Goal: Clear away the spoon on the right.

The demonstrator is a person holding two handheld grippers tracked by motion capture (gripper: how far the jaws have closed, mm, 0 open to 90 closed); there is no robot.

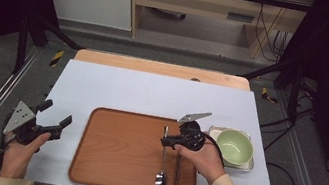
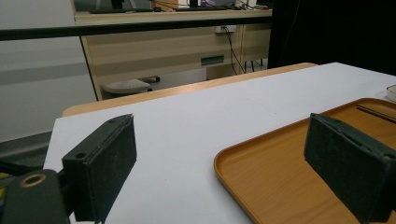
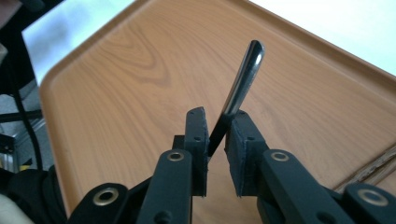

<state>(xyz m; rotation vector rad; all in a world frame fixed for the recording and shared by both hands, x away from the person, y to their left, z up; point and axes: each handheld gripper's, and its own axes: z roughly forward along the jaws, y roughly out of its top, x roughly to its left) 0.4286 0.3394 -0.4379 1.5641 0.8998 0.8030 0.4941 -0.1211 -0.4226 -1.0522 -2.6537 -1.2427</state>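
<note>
Spoon work sits at the right part of the tray: a slim polished metal spoon lies on the brown wood-grain serving tray, its bowl toward the person and its handle running away toward the far rim. The right gripper reaches in from the right, and its two black jaws stand on either side of the spoon's handle. In the right gripper view the handle slants up between the padded jaws, which are slightly parted; it leans against the right pad, with a narrow gap on the left, so the grip looks slackened rather than clenched. Just to the right of the spoon, a pair of dark wooden chopsticks lies on the tray, parallel to it. Beyond the tray's right edge a pale green round bowl rests in a small white square dish. The left gripper hovers over the white table top, left of the tray, jaws spread wide and holding nothing.
</note>
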